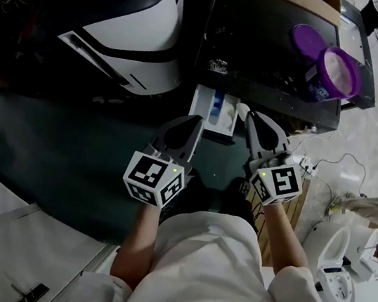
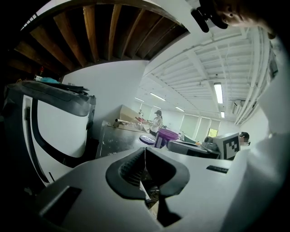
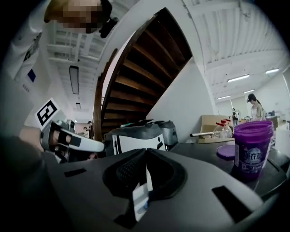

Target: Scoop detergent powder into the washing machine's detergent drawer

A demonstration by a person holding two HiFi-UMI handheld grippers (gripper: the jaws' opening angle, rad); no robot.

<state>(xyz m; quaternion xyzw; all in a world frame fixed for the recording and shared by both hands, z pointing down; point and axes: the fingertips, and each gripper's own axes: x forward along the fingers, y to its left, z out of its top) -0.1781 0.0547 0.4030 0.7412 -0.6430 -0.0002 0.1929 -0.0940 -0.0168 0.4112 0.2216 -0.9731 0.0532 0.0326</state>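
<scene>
Grippers at the pulled-out detergent drawer, neither one holding anything.

Left gripper (image 1: pixel 193 122) and right gripper (image 1: pixel 252 117) each have their jaws pressed together on nothing, tips pointing away from the person, one at either side of the white detergent drawer (image 1: pixel 213 111). The drawer juts from the near edge of the dark washing machine (image 1: pixel 260 58). On the machine's top, far right, the purple detergent tub (image 1: pixel 338 74) stands open, its lid (image 1: pixel 306 39) just beside it on the left. A white appliance (image 1: pixel 133 31) stands at far left.
</scene>
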